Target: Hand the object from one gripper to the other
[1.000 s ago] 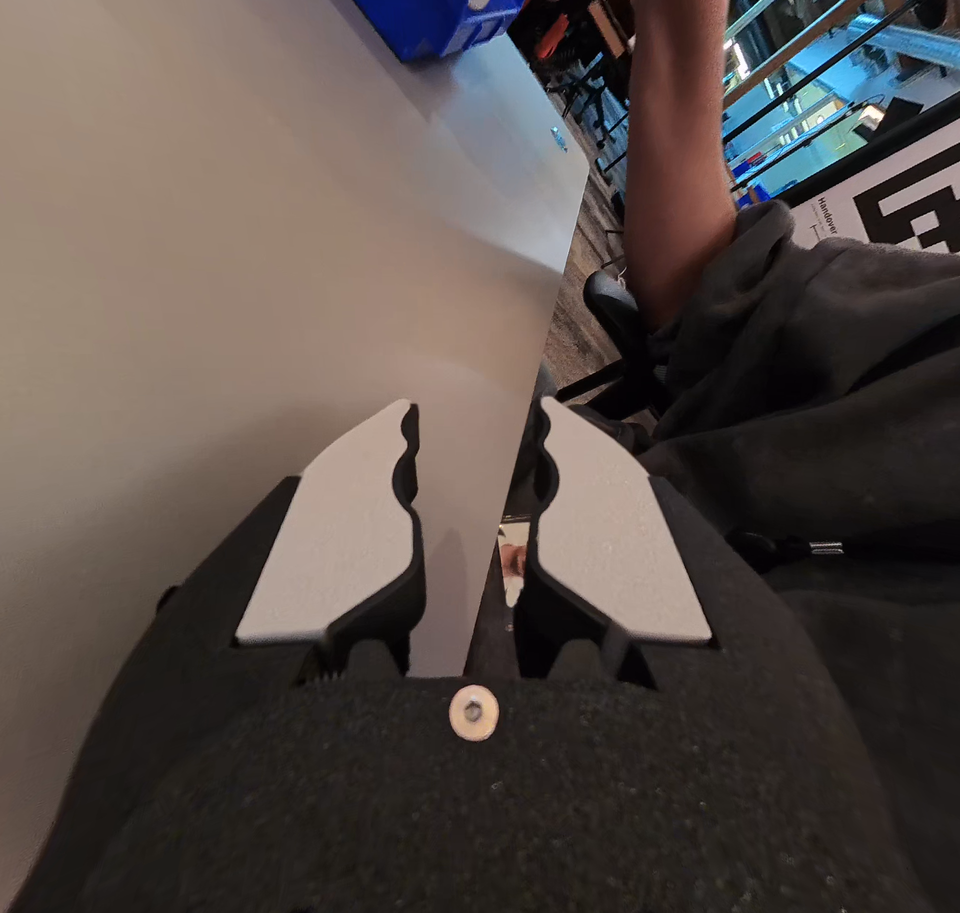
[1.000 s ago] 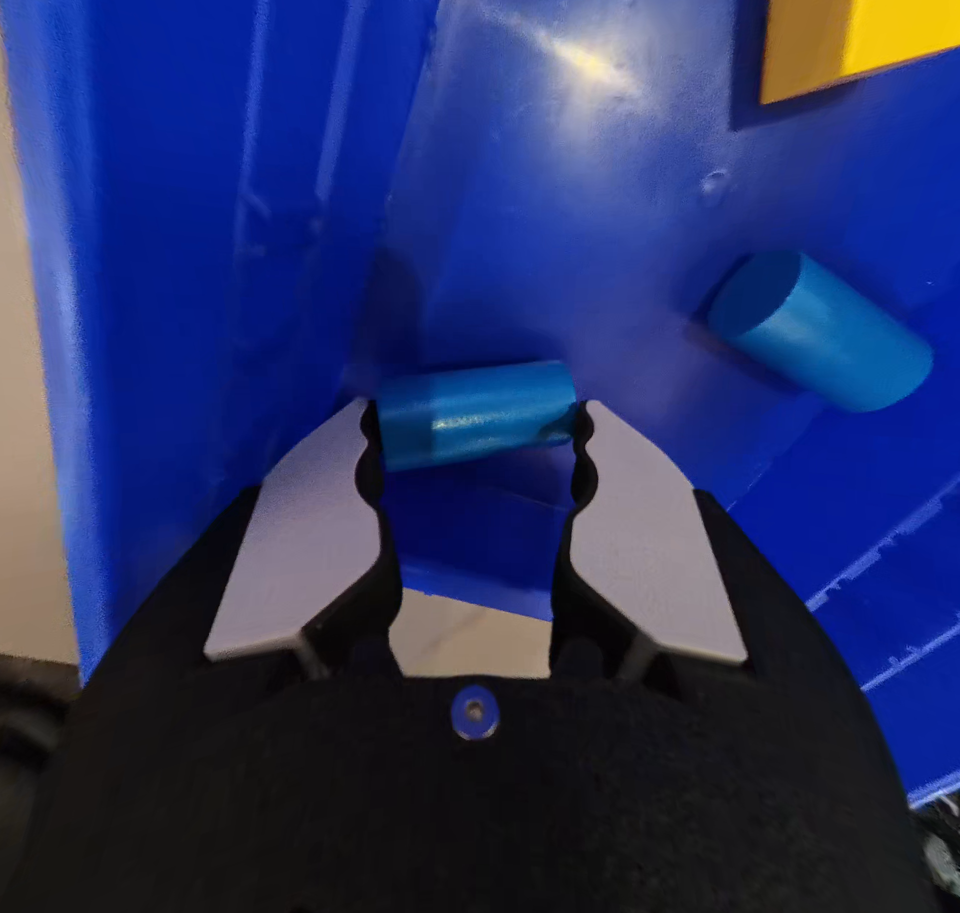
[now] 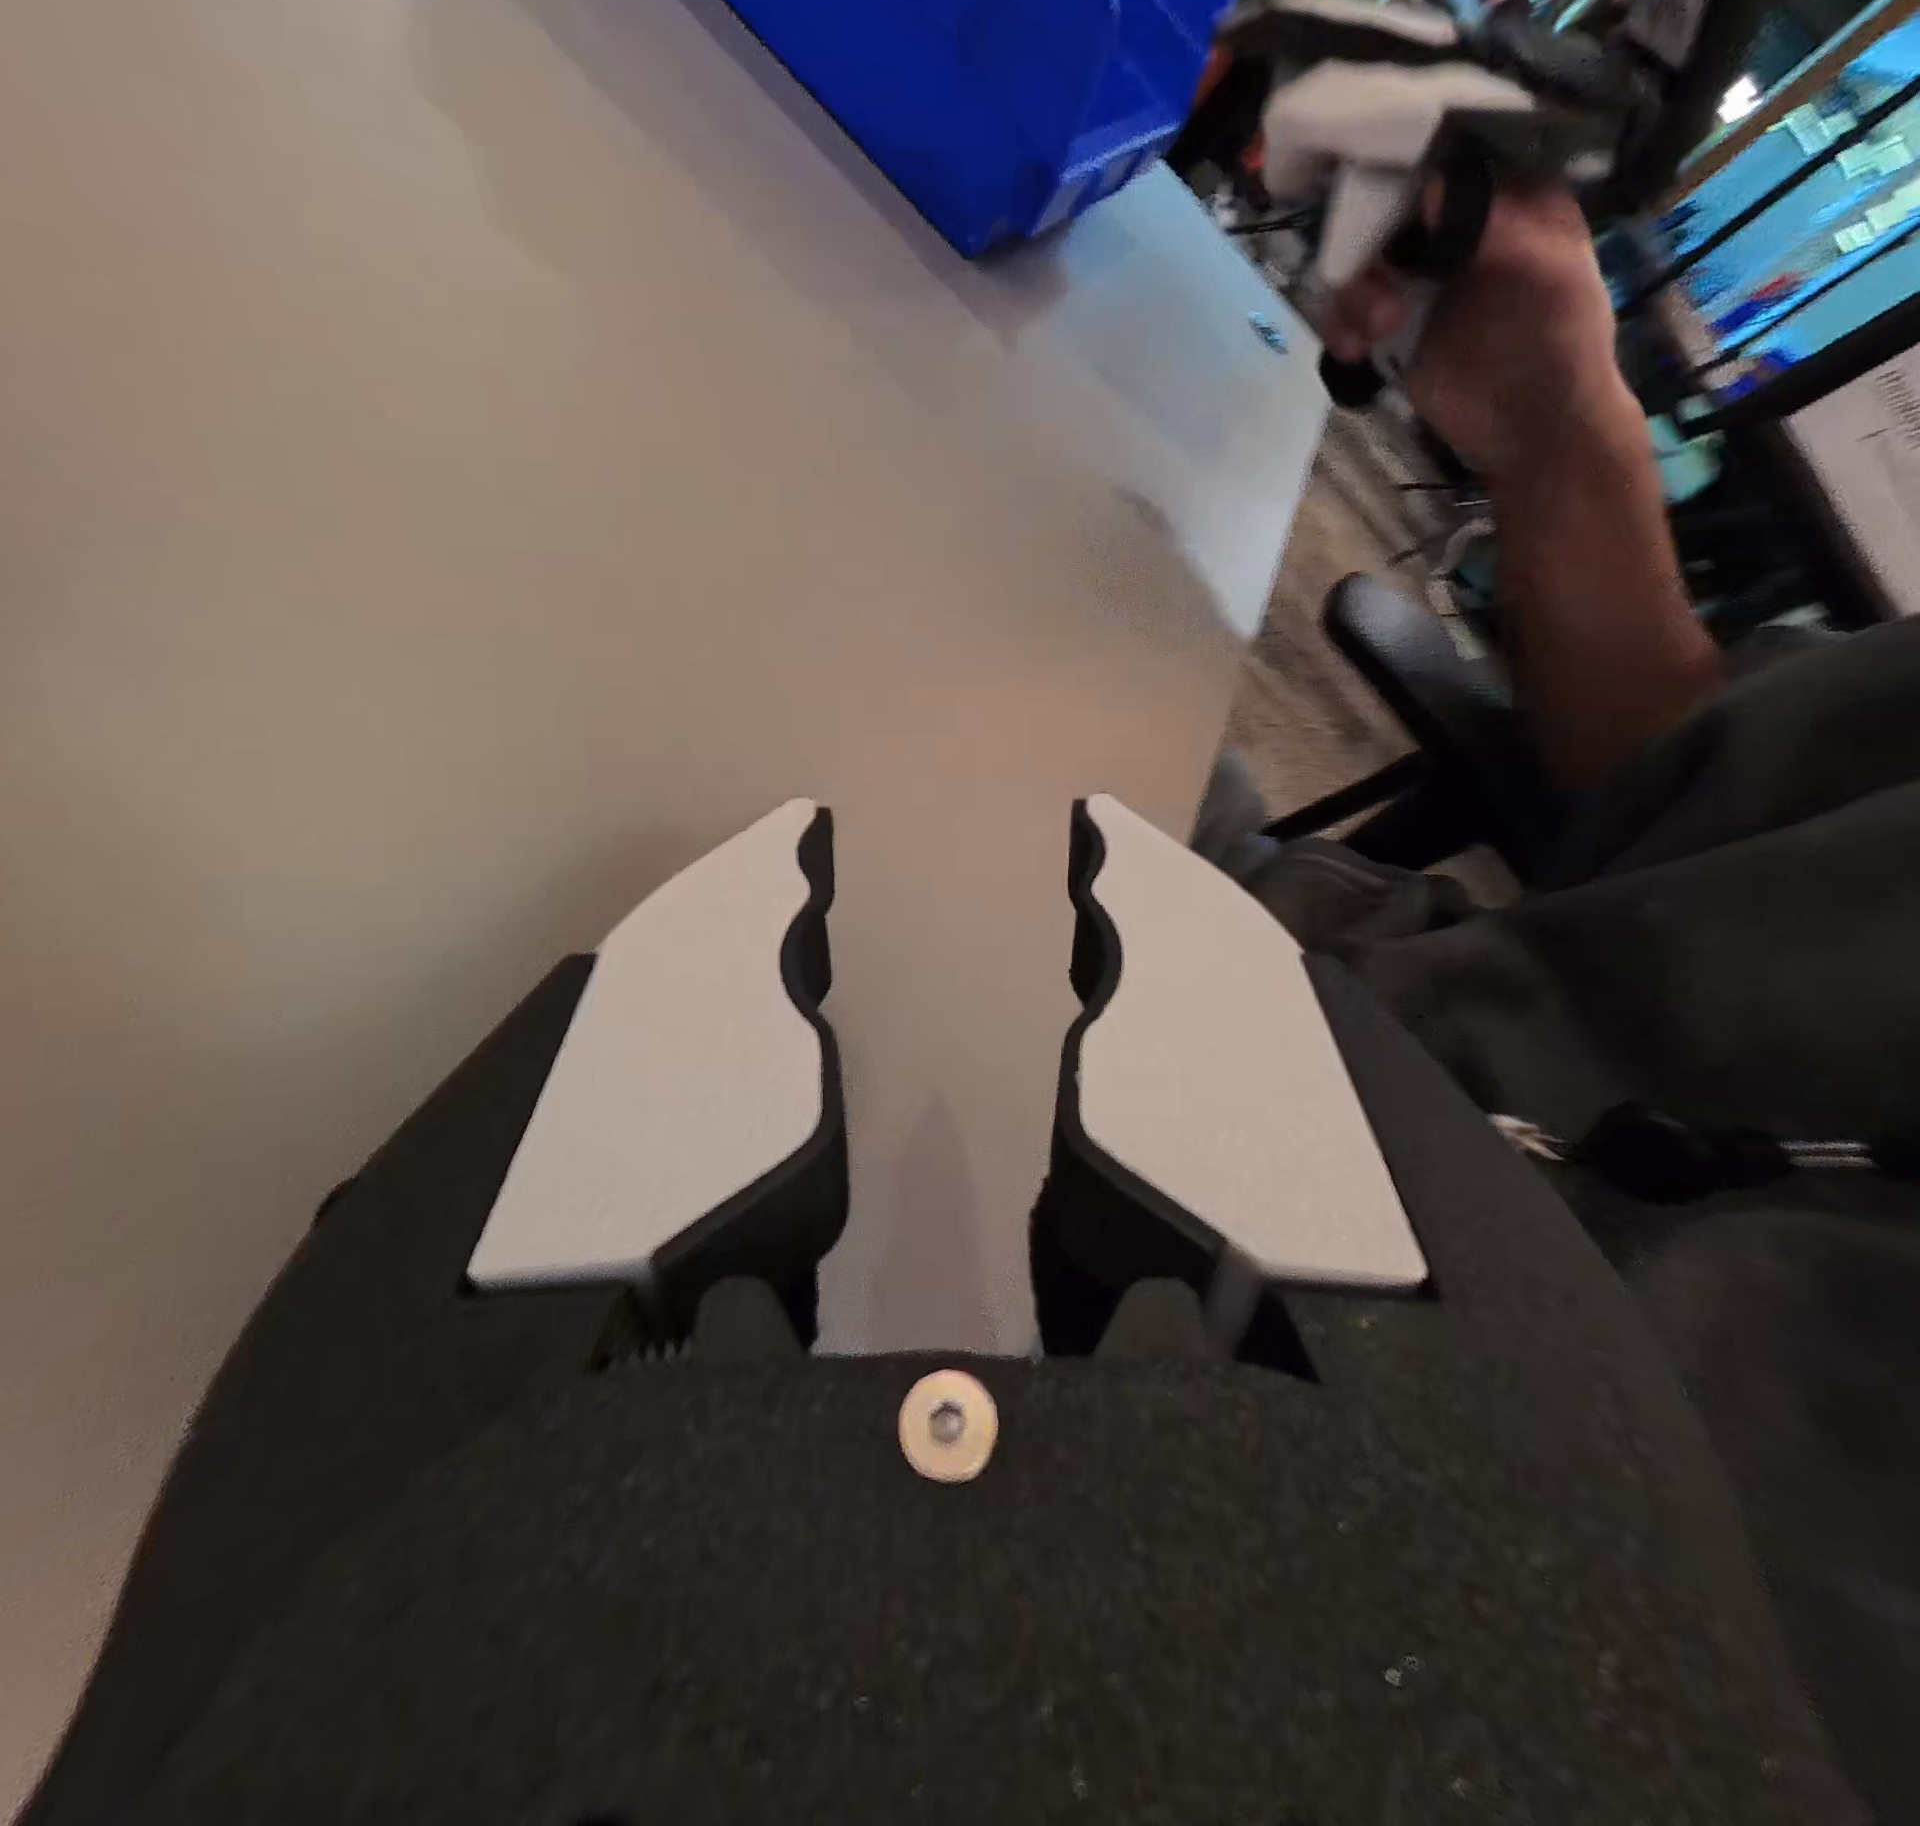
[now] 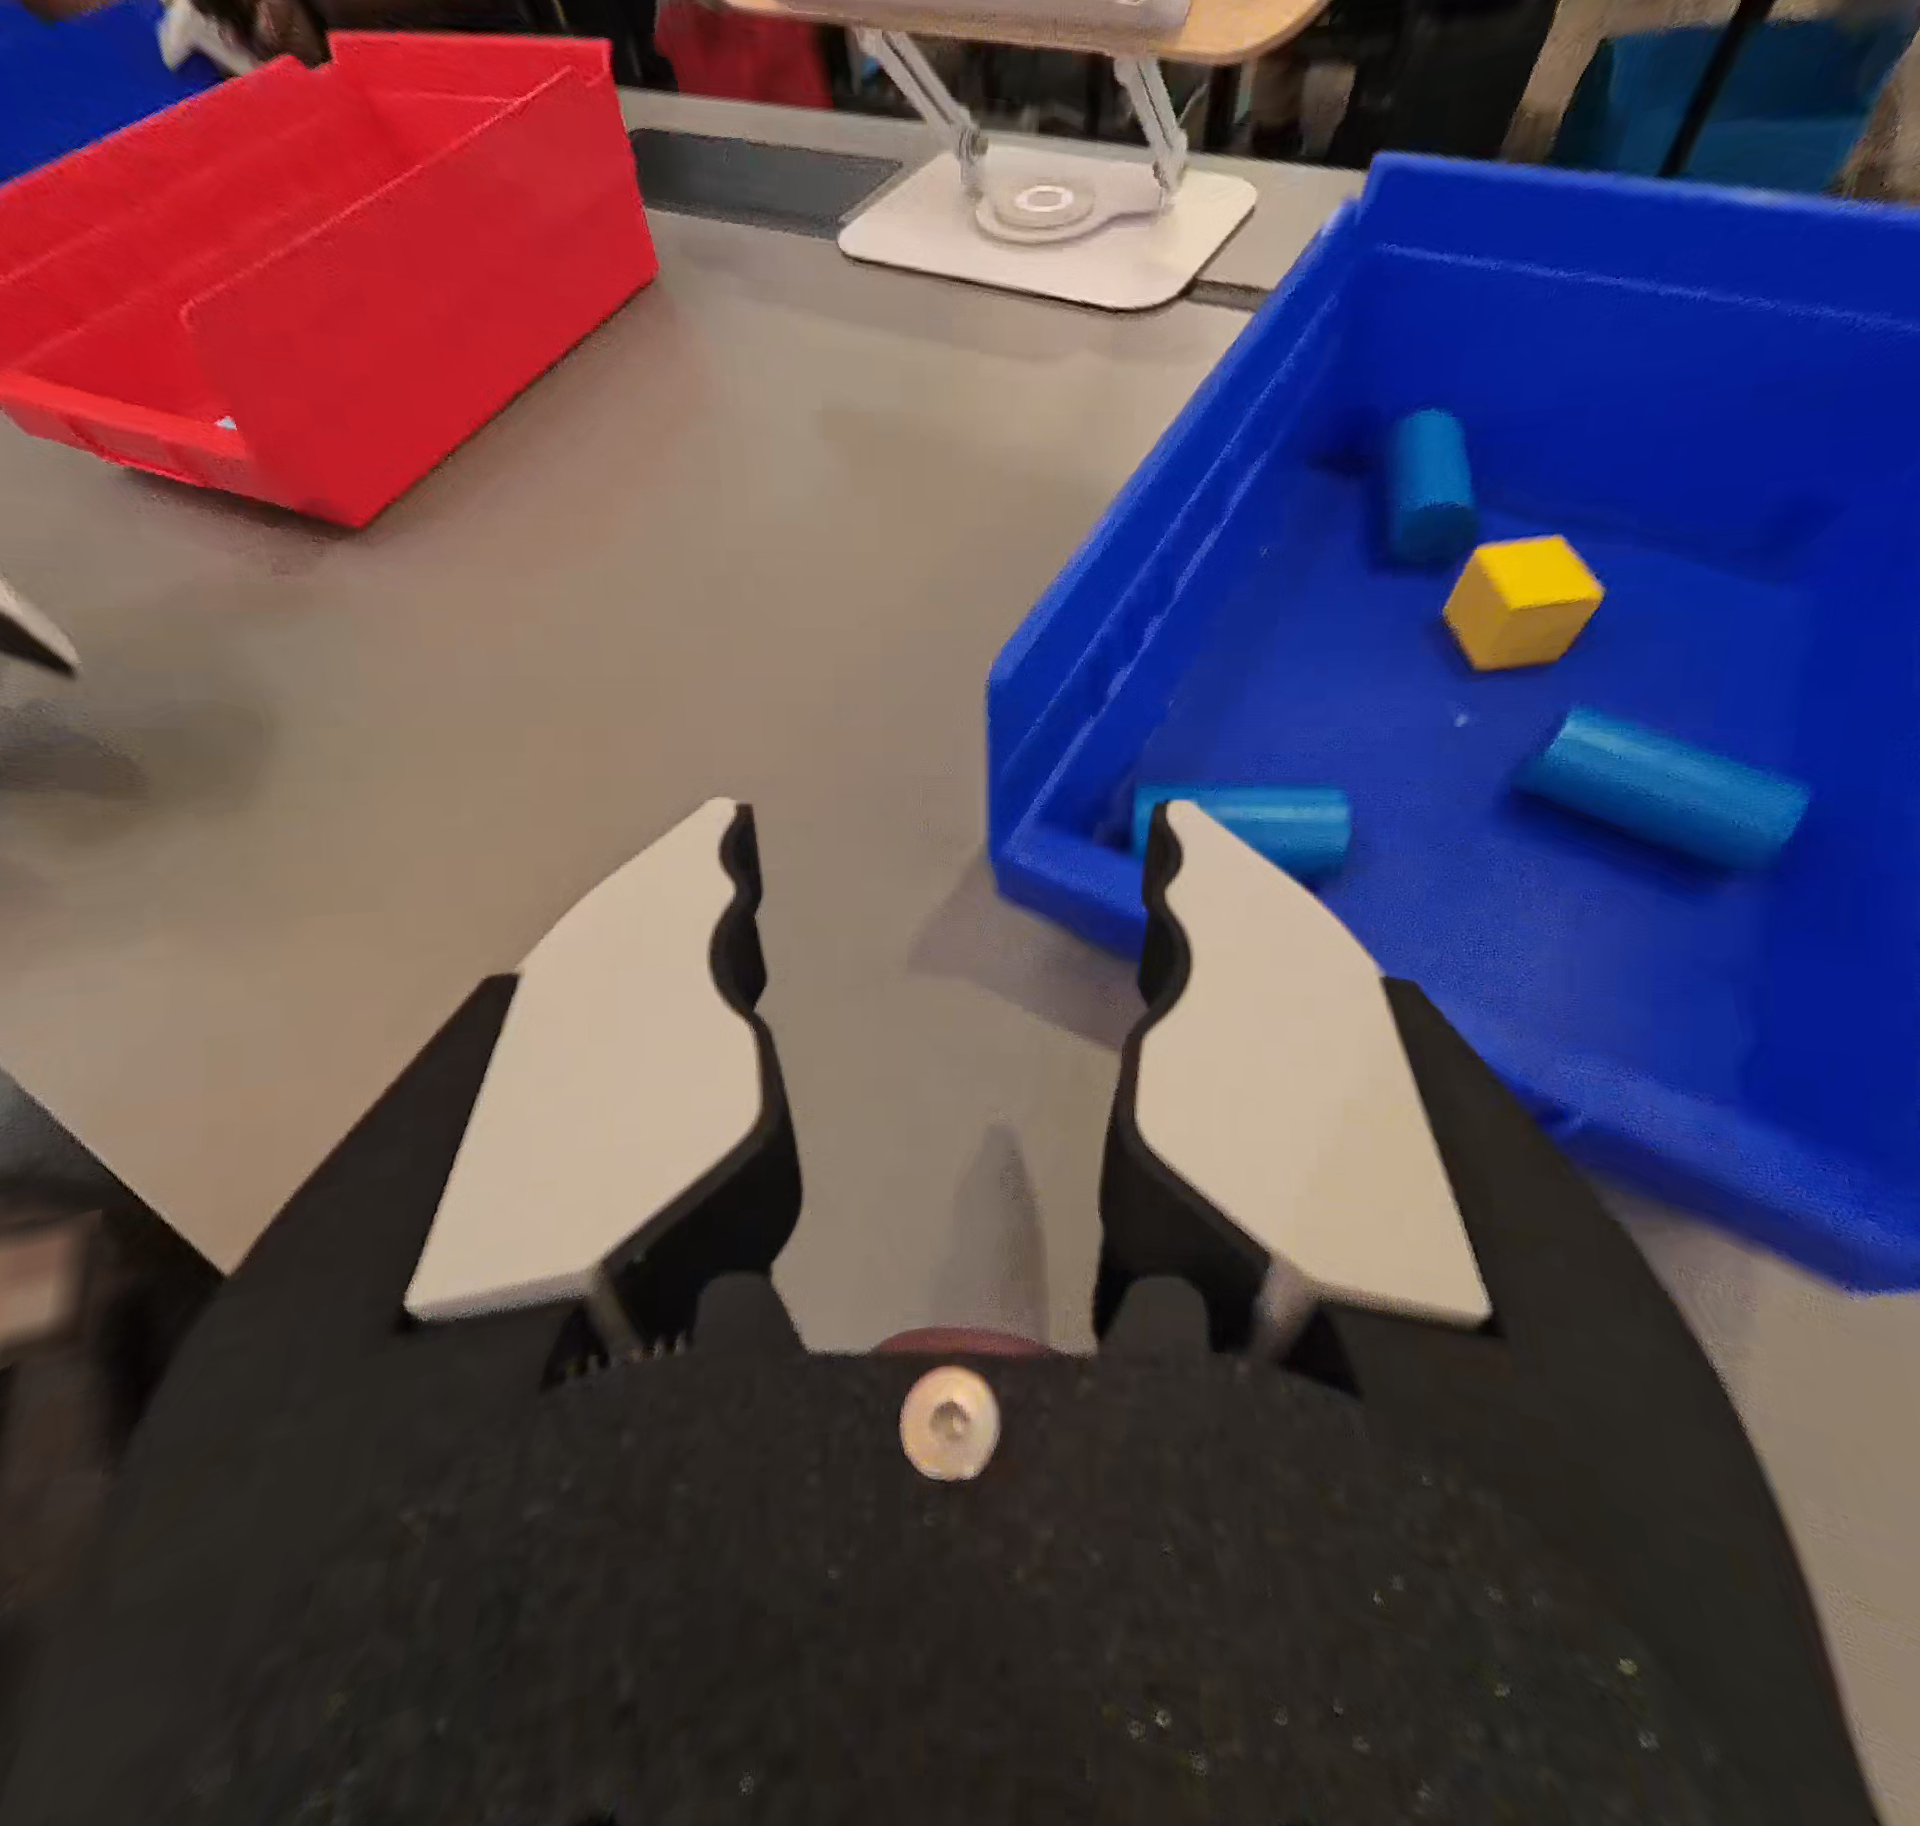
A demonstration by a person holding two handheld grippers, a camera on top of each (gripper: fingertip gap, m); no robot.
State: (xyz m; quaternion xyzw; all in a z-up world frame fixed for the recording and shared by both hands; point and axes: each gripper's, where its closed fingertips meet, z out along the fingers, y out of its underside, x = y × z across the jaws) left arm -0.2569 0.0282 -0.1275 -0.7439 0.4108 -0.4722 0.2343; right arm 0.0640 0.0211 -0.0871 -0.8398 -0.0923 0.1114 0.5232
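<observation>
My right gripper (image 4: 951, 815) is open and empty, above the grey table (image 4: 727, 581) just left of the blue bin (image 4: 1081, 654). In the bin lie three blue cylinders, near (image 4: 1278, 826), middle (image 4: 1662, 800) and far (image 4: 1432, 483), and a yellow cube (image 4: 1522, 600). The near cylinder lies in the bin's front-left corner, partly behind my right fingertip. My left gripper (image 3: 951, 820) is open and empty, low over the table (image 3: 416, 529) near its front edge. In the left wrist view a hand (image 3: 1496, 342) holds the blurred right gripper beside the blue bin (image 3: 935, 62).
An empty red bin (image 4: 416, 322) stands at the far left. A white stand base (image 4: 1049, 228) with a wooden board sits at the back. A person's forearm (image 3: 1579, 571) and dark clothing (image 3: 1662, 945) are off the table's edge.
My right gripper, which had its fingers around the near blue cylinder, has pulled up and back out of the bin without it. My left gripper has moved over the table and opened wider.
</observation>
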